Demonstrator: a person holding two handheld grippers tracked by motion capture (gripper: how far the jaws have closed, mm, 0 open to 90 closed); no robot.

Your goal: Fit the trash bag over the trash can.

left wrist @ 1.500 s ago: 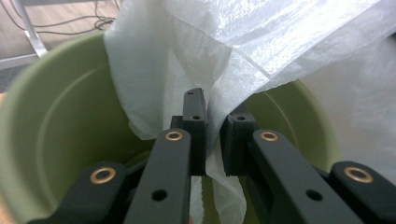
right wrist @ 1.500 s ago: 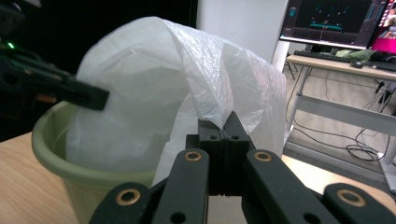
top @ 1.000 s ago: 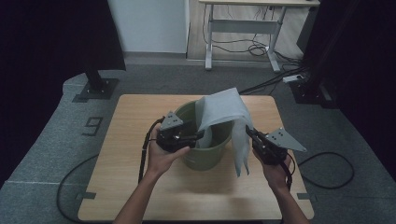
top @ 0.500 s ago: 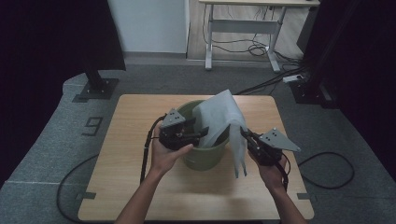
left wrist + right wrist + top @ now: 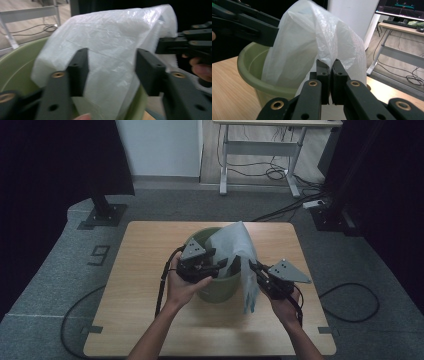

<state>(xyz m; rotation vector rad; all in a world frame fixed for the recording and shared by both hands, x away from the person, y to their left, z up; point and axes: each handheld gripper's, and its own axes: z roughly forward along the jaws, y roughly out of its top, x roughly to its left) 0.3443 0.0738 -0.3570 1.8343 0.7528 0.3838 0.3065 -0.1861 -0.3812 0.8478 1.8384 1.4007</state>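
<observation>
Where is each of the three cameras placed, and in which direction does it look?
High view: above the person's side, looking forward and down on the wooden table; both forearms, the left gripper and the right gripper show.
Left gripper view: on the left gripper, looking past its parted fingers at the white plastic bag over the green bucket.
Right gripper view: on the right gripper, fingers shut on the bag's edge.
Shared: both gripper views show bag, bucket and the other gripper.
</observation>
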